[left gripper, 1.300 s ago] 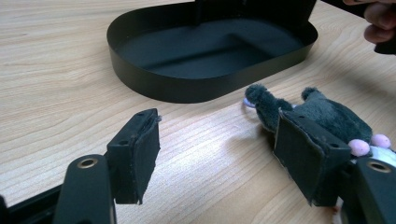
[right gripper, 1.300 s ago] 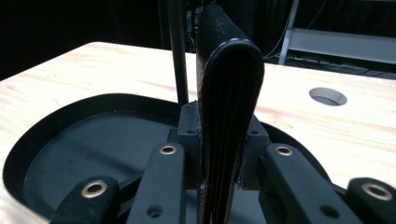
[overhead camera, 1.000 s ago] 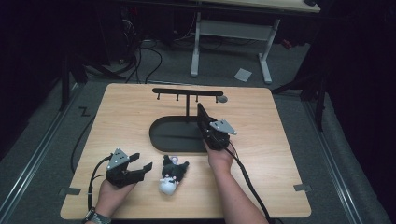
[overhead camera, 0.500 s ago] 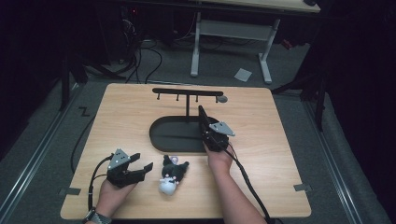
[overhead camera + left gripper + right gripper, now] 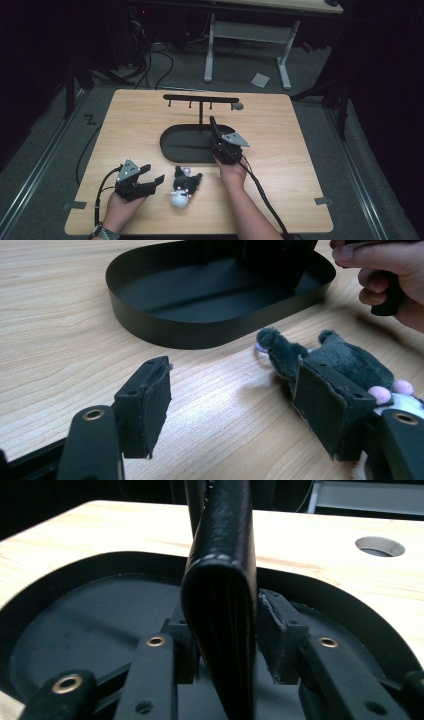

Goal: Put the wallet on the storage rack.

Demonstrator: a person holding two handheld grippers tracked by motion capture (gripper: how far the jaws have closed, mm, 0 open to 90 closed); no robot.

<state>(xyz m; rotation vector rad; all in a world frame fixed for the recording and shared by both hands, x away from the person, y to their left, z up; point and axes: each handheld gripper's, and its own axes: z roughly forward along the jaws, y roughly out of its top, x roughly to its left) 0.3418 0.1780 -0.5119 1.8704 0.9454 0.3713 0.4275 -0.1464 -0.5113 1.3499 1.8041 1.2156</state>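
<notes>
Black oval tray (image 5: 172,150) sits mid-table (image 5: 300,150), w/ a T-shaped stand (image 5: 201,100) rising from its back part. Inside the tray: a black leather wallet (image 5: 215,127), standing on edge & leaning toward the stand's post; rest of the tray floor is bare.

Right gripper (image 5: 220,145) reaches over the tray's right end, the wallet (image 5: 220,605) between its jaws. Jaws have just been opening; the right pad (image 5: 277,630) stands a bit off the leather, left pad close against it, so grip looks slack.

Left gripper (image 5: 150,181) rests near the front edge, jaws wide apart, holding nothing. Plush toy (image 5: 182,186) lies on the table just beside its right jaw, in front of the tray, not in it.
</notes>
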